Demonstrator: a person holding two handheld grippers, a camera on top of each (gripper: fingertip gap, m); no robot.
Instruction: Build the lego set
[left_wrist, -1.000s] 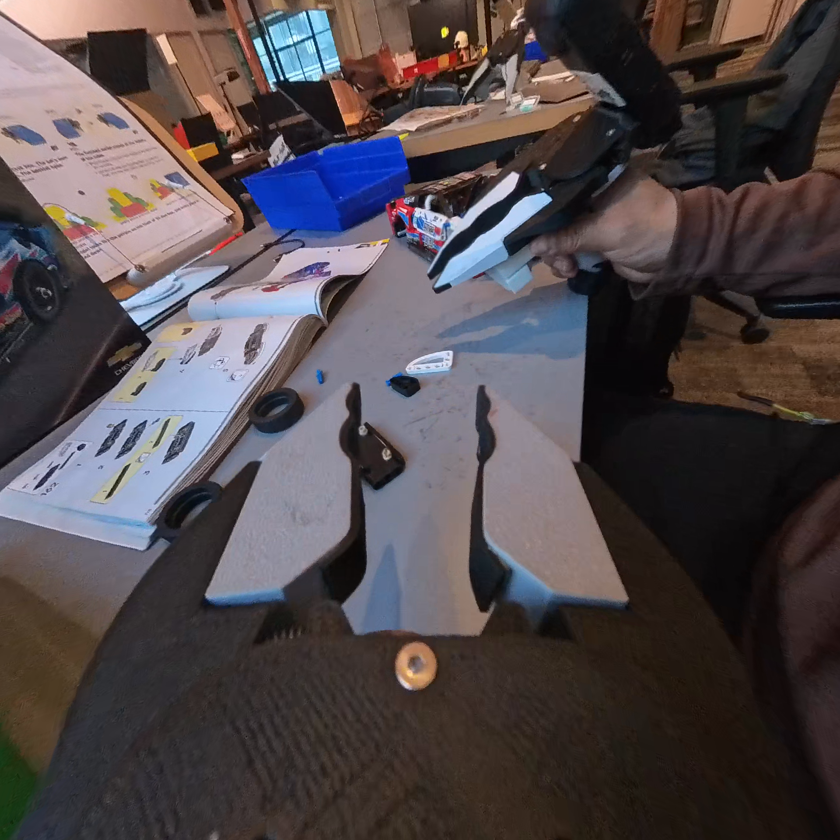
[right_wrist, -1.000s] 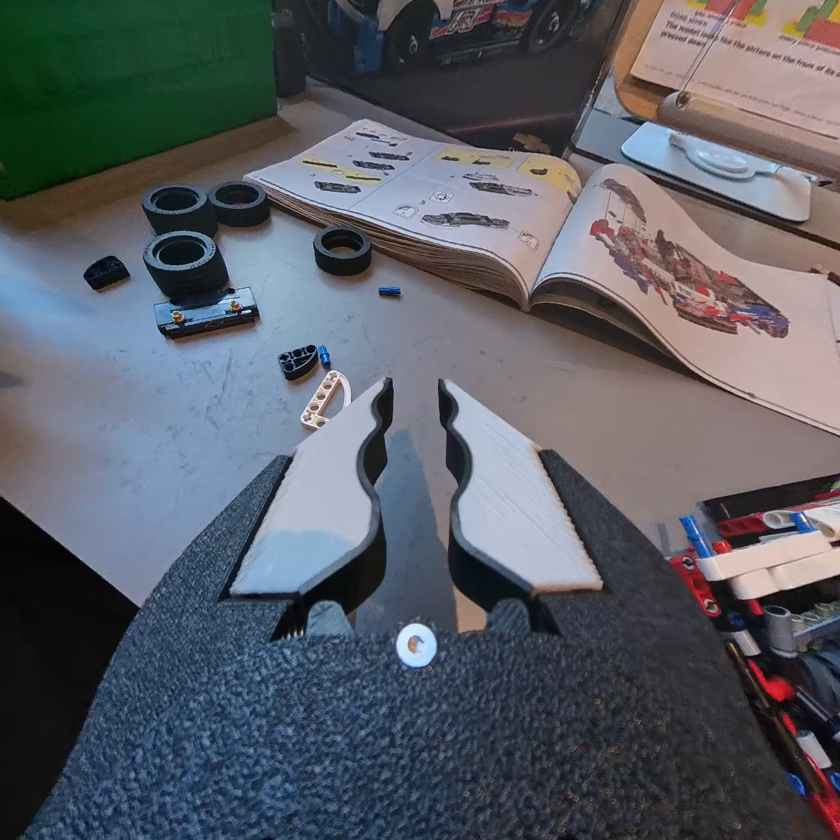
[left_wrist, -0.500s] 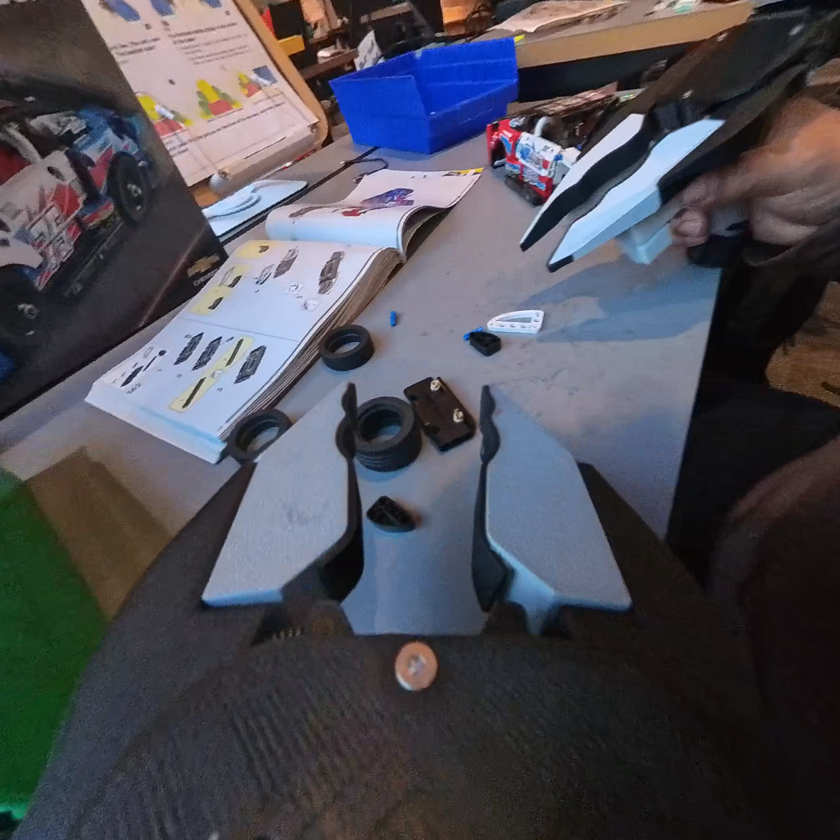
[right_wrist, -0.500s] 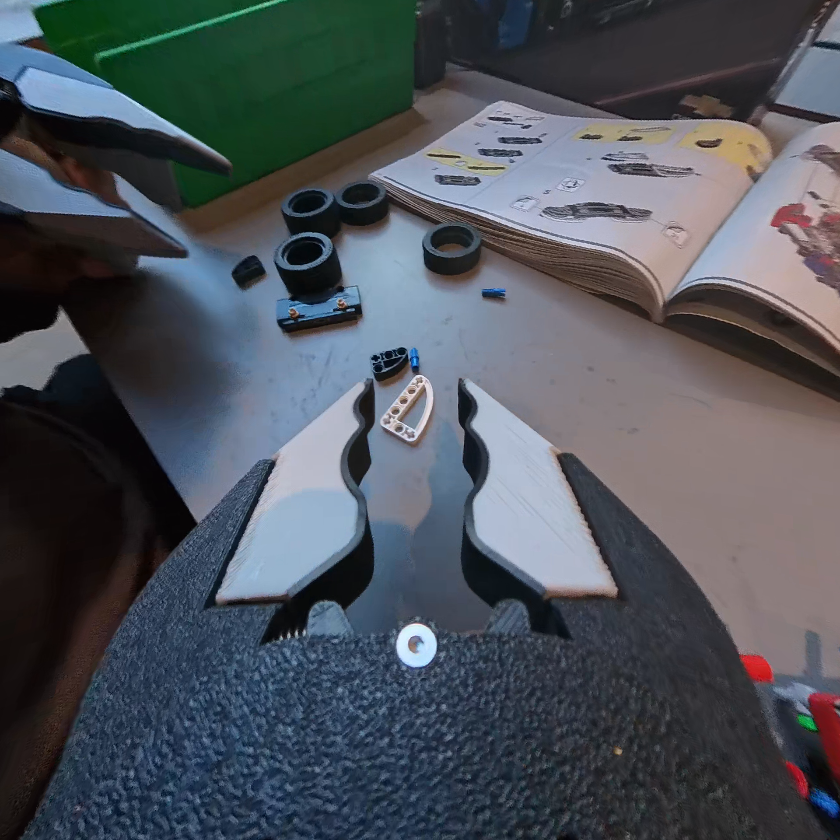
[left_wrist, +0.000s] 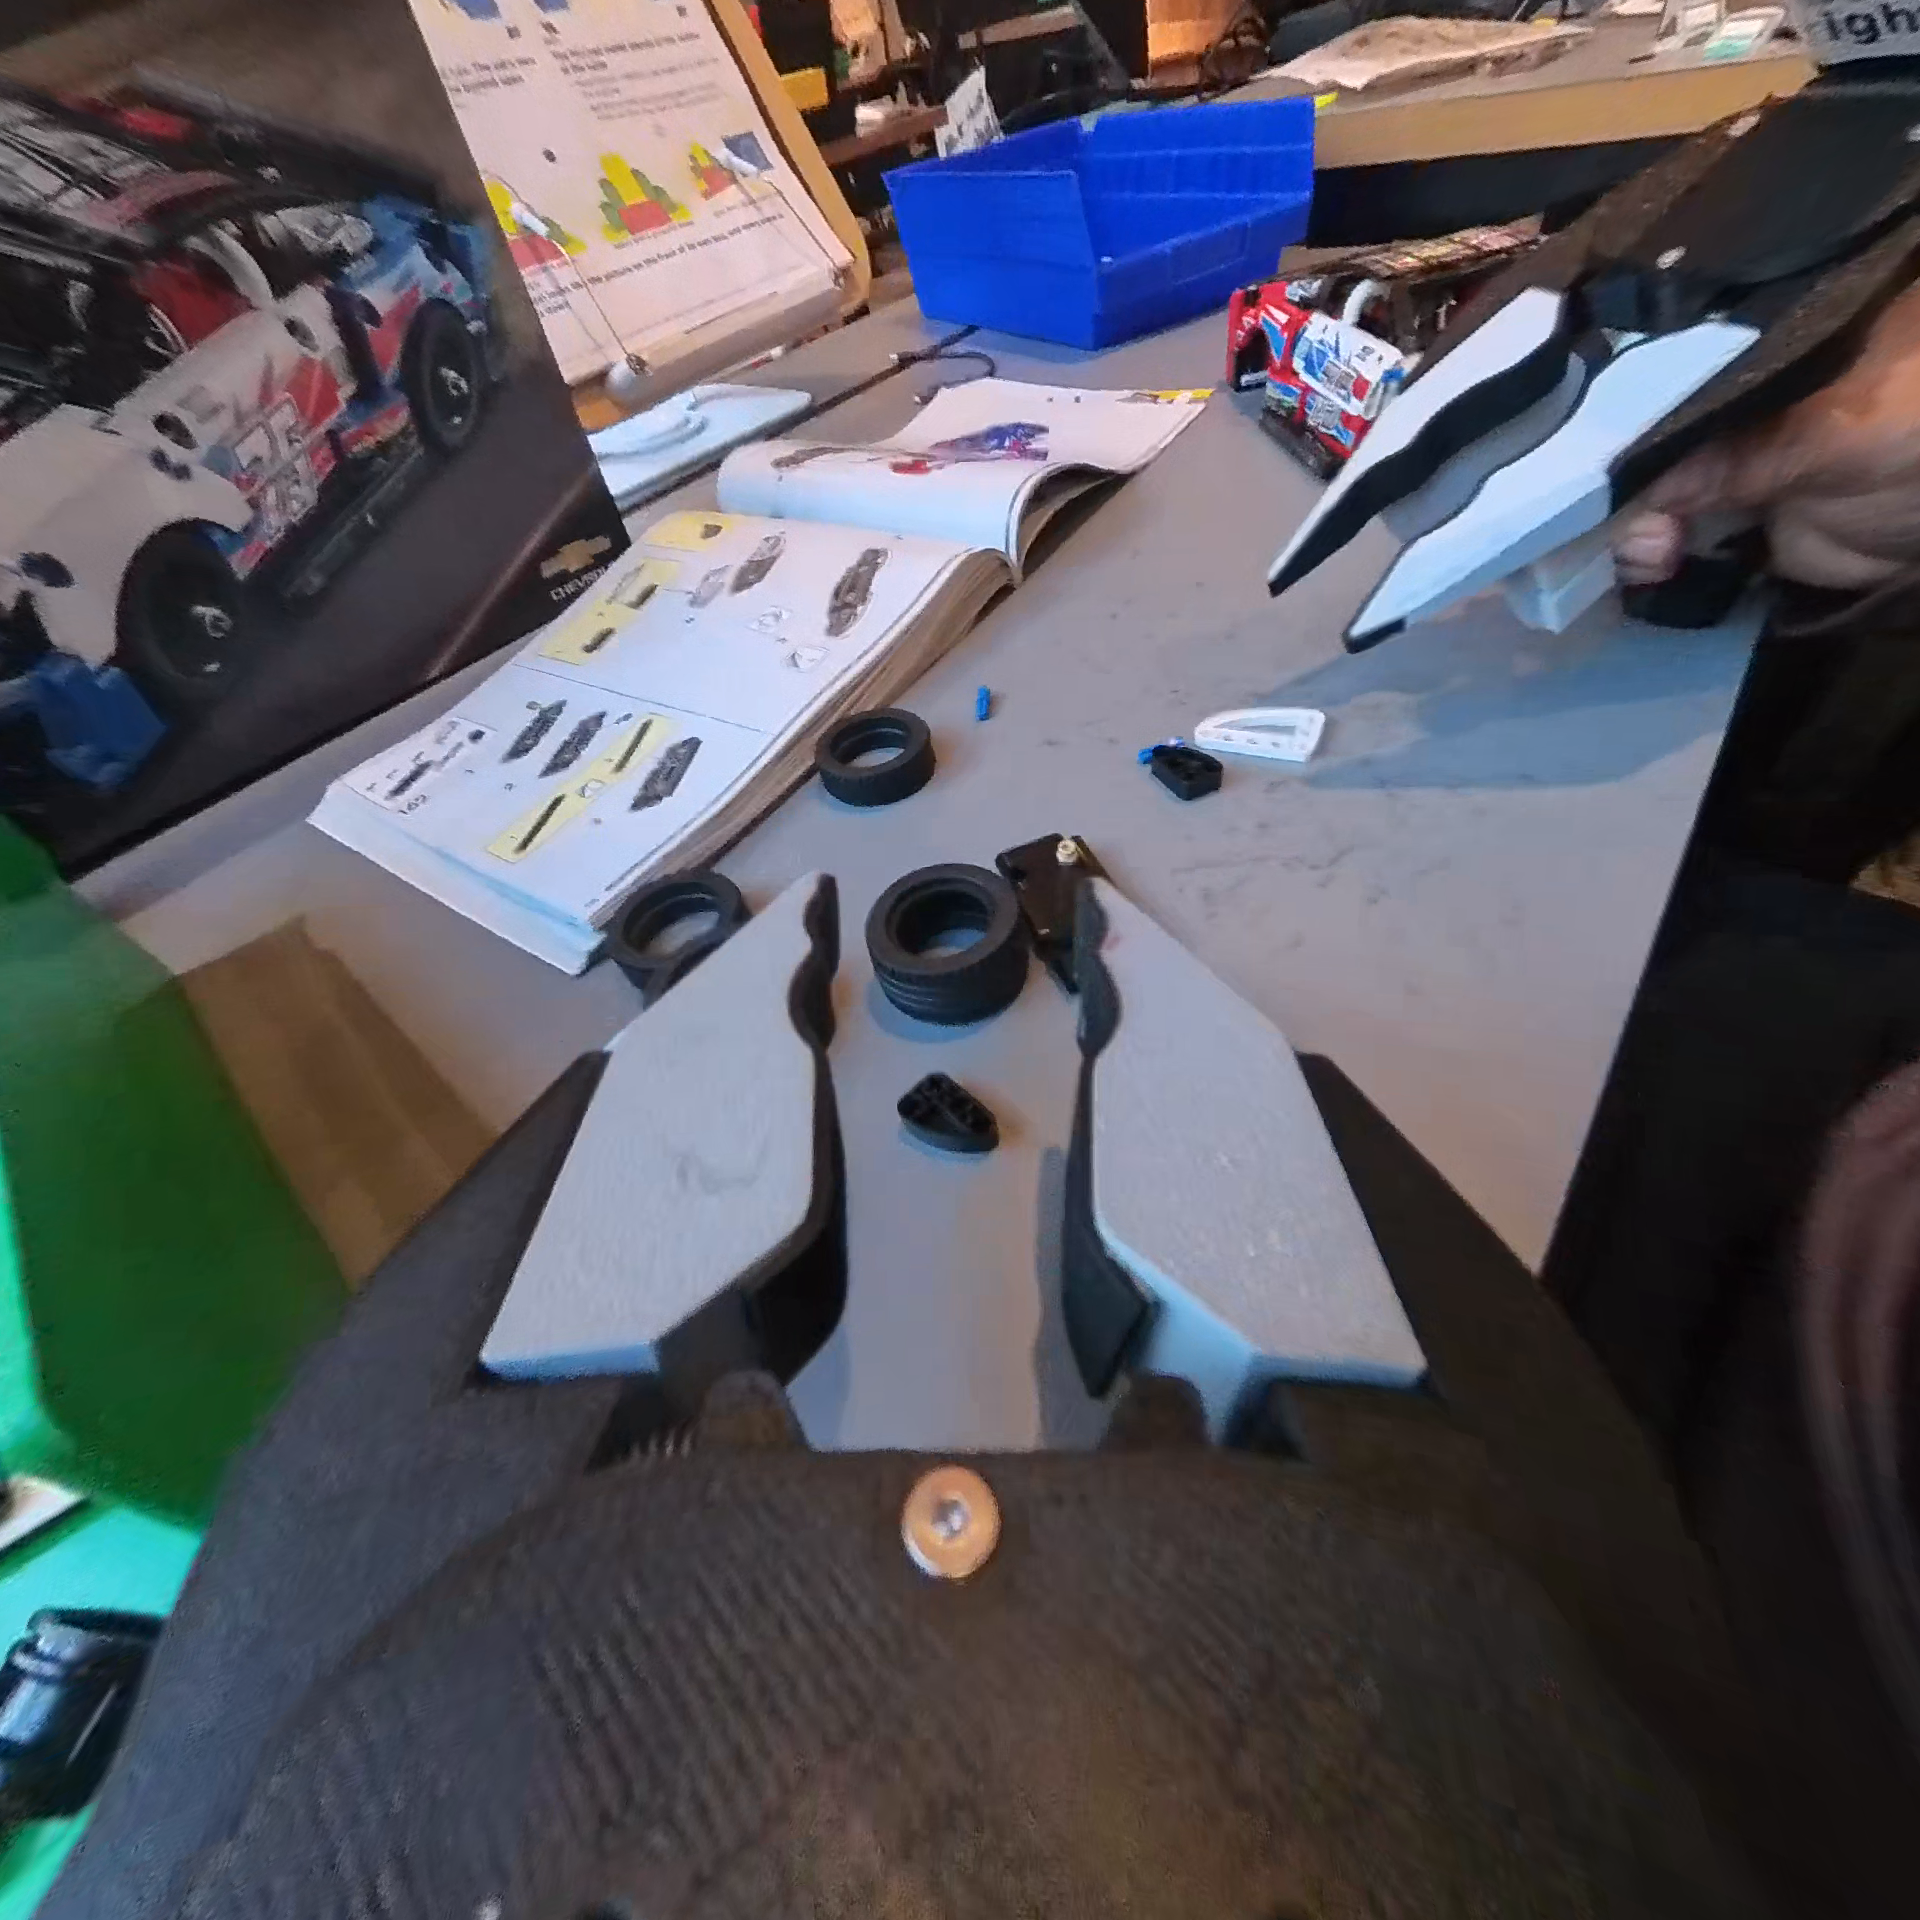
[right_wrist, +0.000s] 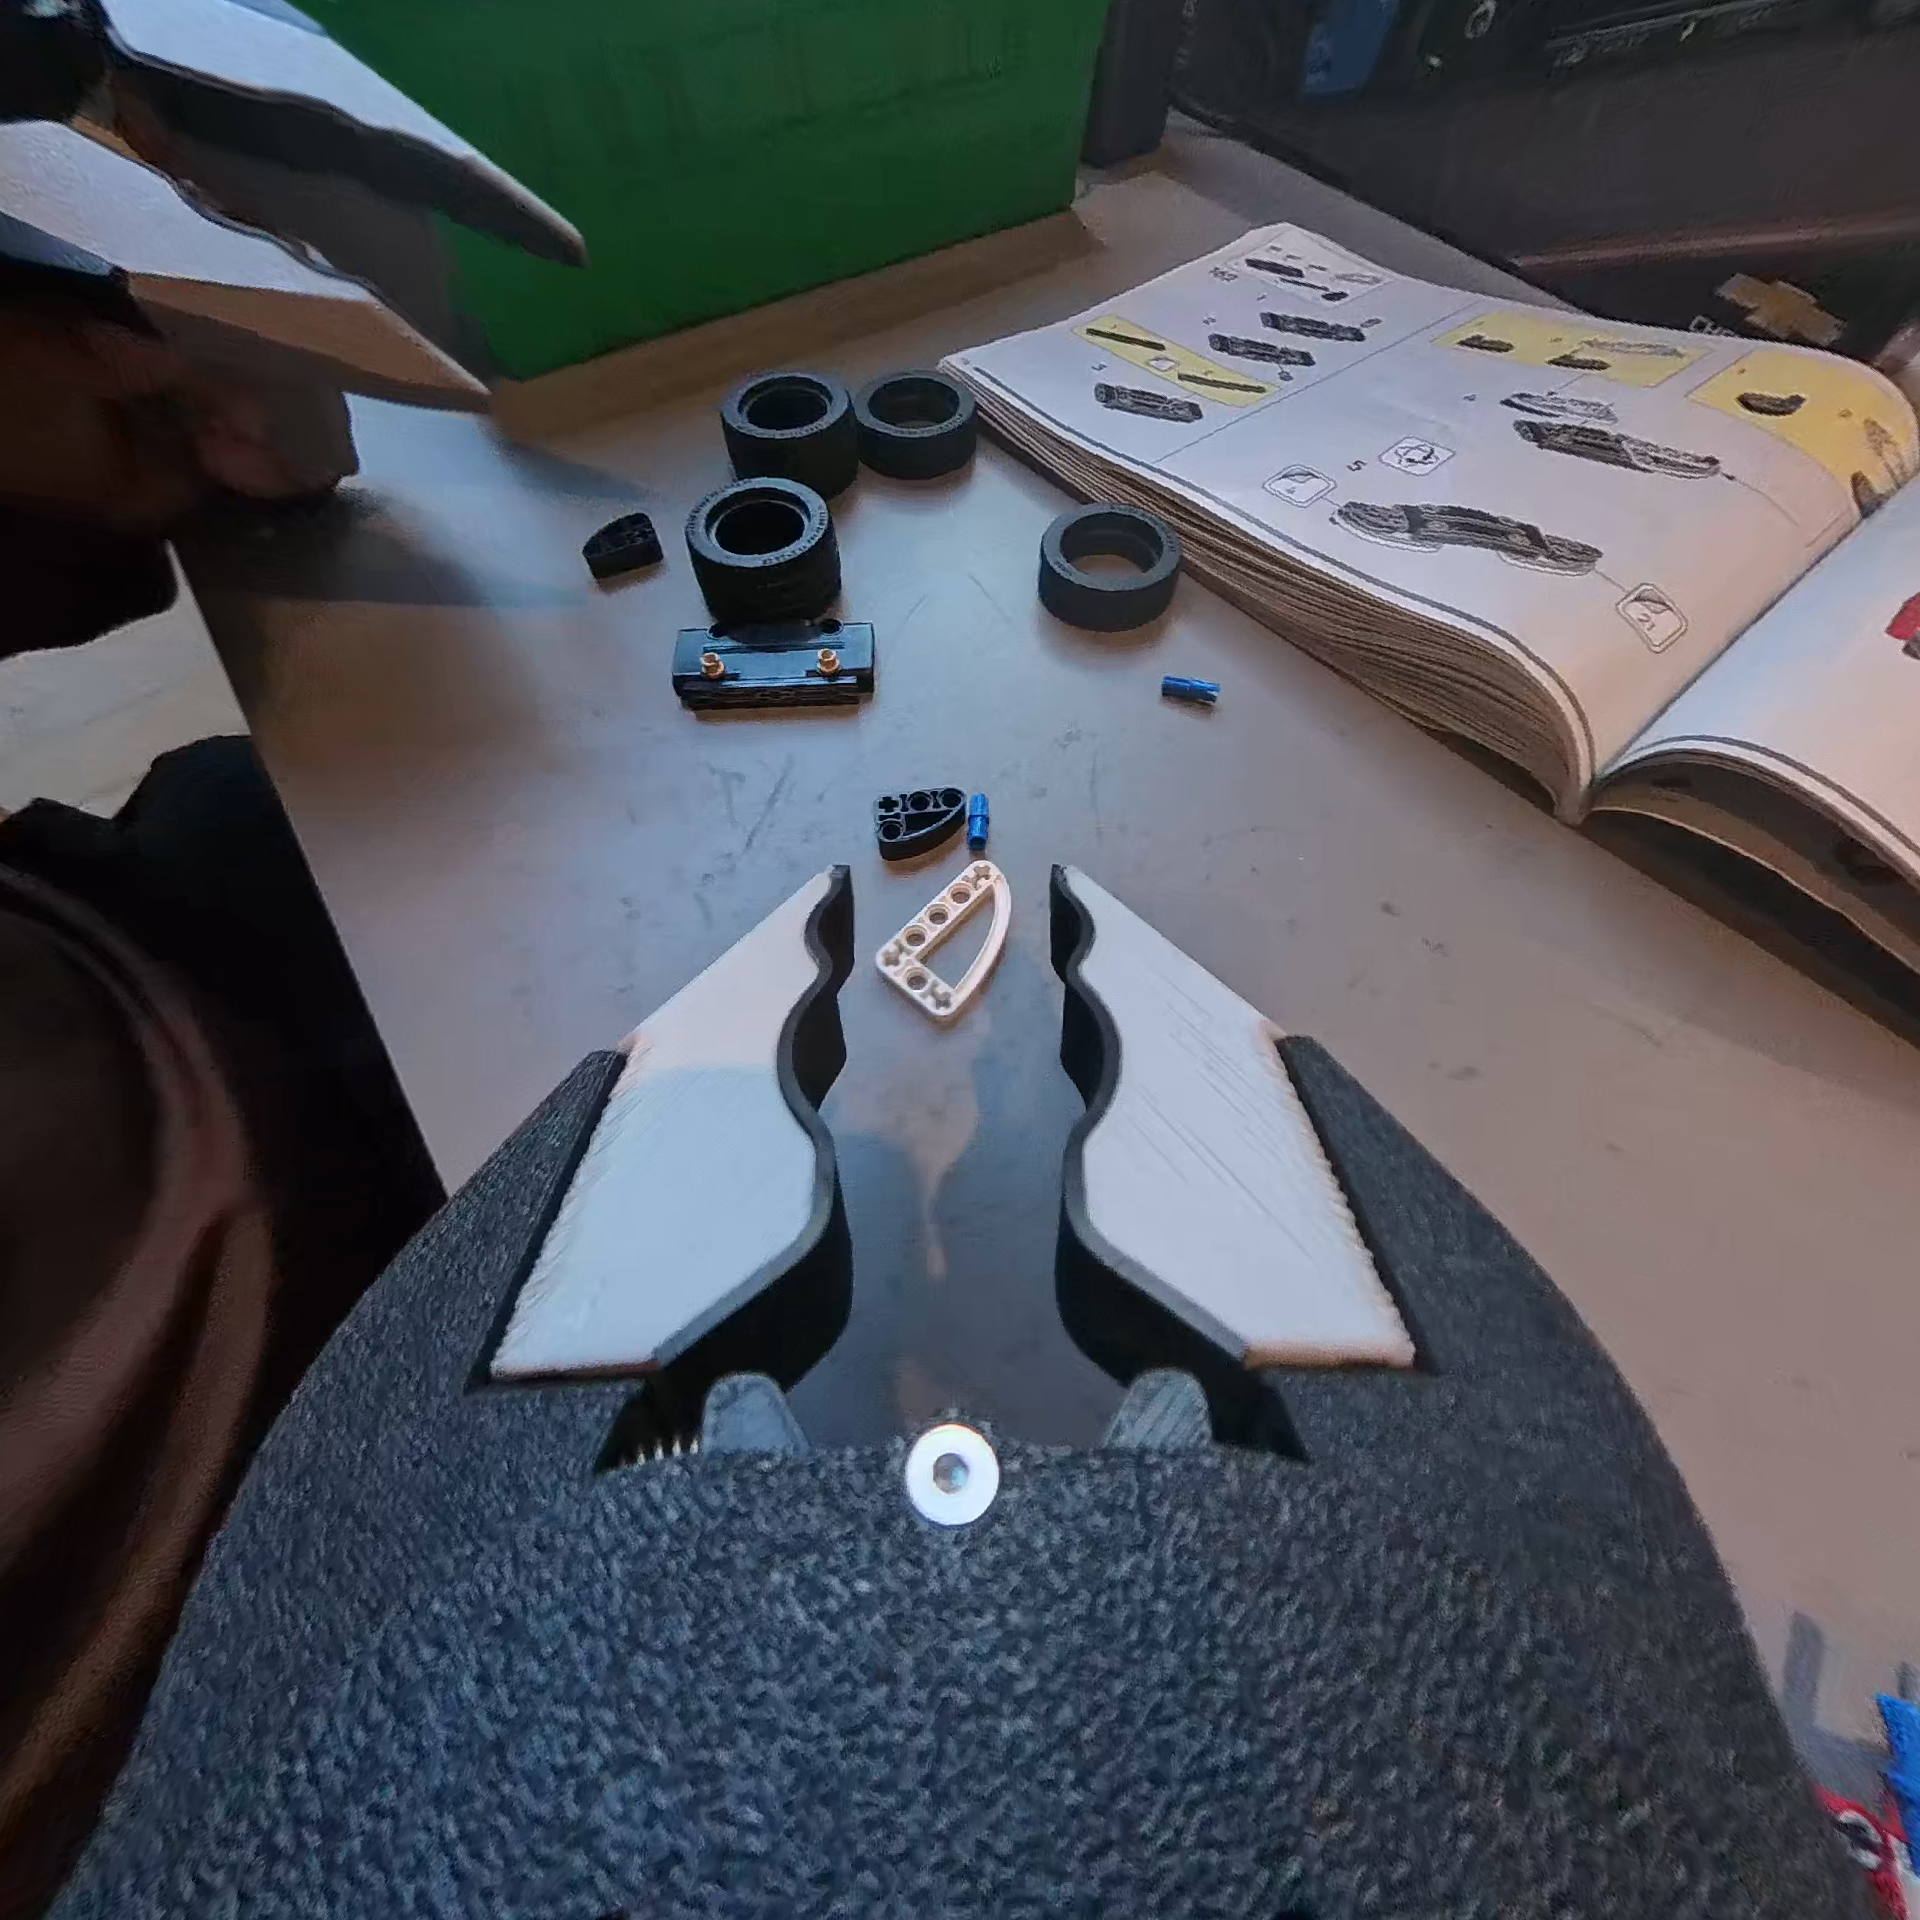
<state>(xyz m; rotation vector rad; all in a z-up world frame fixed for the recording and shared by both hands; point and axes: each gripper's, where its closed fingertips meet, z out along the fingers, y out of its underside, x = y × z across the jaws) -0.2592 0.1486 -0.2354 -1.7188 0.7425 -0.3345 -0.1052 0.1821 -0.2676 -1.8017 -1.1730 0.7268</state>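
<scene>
Grey, matte finger plates with black wavy inner edges frame both wrist views, and both claws stand spread and empty; the right gripper has swung round and dropped toward the loose parts within the last second, so that the white curved panel, flat, thin and pierced with round and cross holes, now lies between its fingertips on the scuffed grey table, which suggests this piece is the next pick; just beyond it a small black curved piece touches a blue pin, and farther off a second blue pin lies alone; the left gripper has likewise pulled back and turned, bringing a ribbed black rubber tyre between its tips, with a small black wedge piece nearer in the gap and a black block with 2 brass-coloured studs beside the tyre; 3 more tyres sit near the open instruction booklet, glossy and thick-paged; farther still stand the part-built red and white car, a blue plastic bin and the set's box; judging by this, the build is at a gathering step, with wheels and panels not yet fitted.
</scene>
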